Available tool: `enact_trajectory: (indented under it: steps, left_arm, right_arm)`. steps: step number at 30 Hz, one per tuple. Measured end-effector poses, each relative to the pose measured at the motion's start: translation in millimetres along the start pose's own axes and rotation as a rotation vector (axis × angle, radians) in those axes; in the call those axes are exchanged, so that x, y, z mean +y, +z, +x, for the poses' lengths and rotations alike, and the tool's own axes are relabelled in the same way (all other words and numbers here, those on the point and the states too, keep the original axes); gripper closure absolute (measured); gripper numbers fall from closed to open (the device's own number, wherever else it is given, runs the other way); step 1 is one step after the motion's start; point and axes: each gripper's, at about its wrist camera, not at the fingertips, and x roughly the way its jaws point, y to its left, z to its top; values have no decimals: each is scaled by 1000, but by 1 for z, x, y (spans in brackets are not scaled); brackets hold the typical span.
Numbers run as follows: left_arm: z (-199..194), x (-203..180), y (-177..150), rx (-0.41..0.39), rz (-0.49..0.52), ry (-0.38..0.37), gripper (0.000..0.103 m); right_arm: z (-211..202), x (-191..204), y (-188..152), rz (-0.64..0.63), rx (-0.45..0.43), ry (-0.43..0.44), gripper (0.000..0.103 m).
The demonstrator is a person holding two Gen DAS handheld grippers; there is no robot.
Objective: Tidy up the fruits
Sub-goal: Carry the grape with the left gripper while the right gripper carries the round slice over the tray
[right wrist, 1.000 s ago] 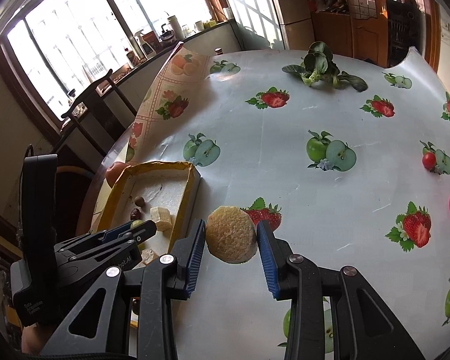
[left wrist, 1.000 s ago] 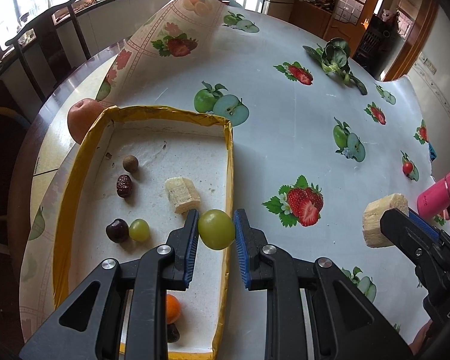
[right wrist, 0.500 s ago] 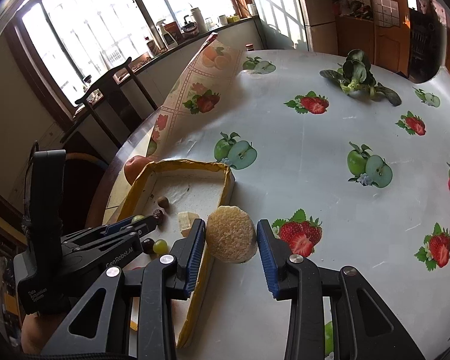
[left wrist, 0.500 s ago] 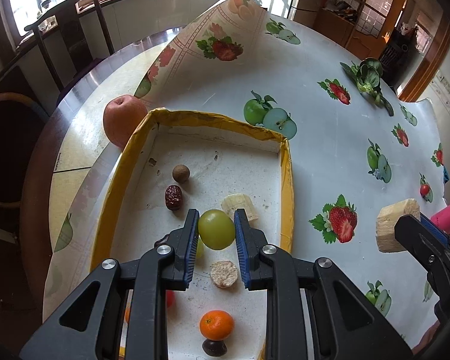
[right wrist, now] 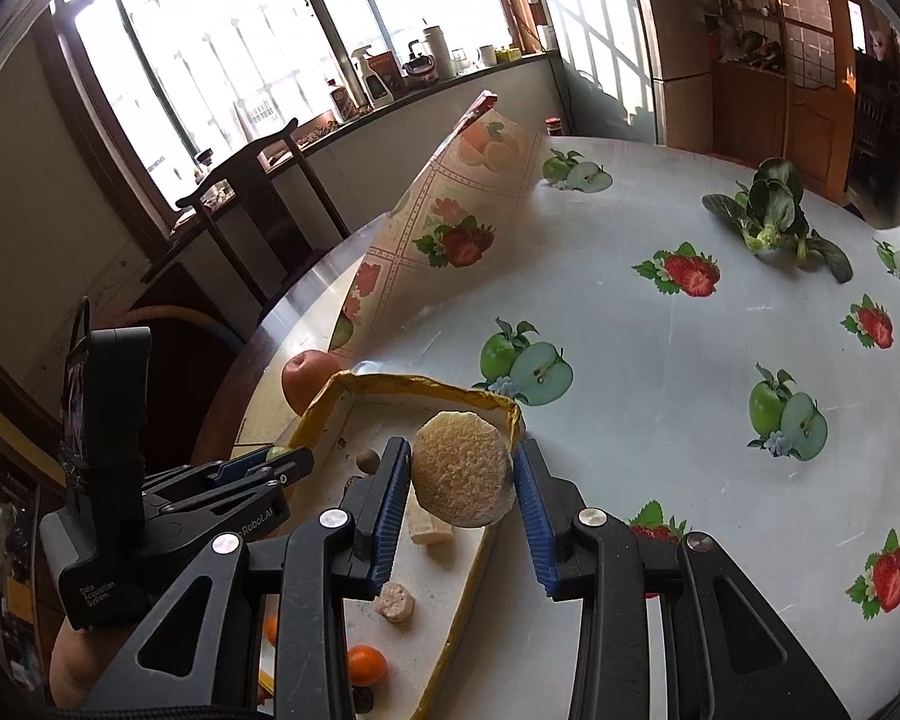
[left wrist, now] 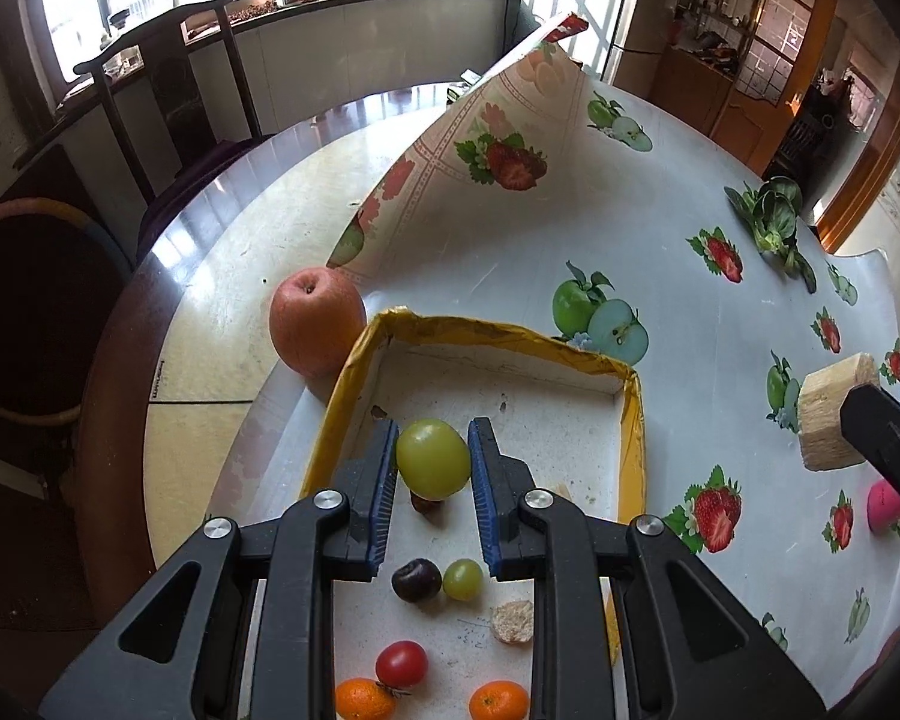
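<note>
Your left gripper (left wrist: 432, 459) pinches a smooth, round green grape (left wrist: 432, 458) between its ribbed blue pads, holding it above the white floor of the shallow tray (left wrist: 354, 384) with the crinkled yellow rim. Your right gripper (right wrist: 462, 483) squeezes a pale, spongy round slice (right wrist: 462, 468), rough and porous on its flat face, over the tray's far corner. Down on the tray floor sit a glossy dark cherry (left wrist: 416, 580) touching a smaller green grape (left wrist: 463, 579), a crumbly beige chunk (left wrist: 512, 621) beside them, a shiny red tomato (left wrist: 401, 663), and two dimpled oranges (left wrist: 498, 700) at the near edge. Just outside the tray's far-left corner, a big matte apple (left wrist: 317, 330) touches the rim. The glossy fruit-print tablecloth (left wrist: 678, 300) lies folded back, and leafy greens (left wrist: 771, 222) lie well apart at the far side.
</note>
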Motion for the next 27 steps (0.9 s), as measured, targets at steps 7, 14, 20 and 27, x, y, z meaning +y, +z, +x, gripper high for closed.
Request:
enact_trajectory:
  steps: [7,14,20,27]
  left_arm:
    - [7,13,25,-13,-13,13,82]
    - [36,11,16,36,-12,9,82]
    - [57,9,16,60,-16,1,82]
    - [86,6,17,96,-20,-11,82]
  right_arm:
    - [16,14,27,-27,-13,18,67]
    - [58,15,3,-26,76,28,67]
    - [87,13,-9,-35,124,35,67]
    - [123,10,-24,-56,186,35,67]
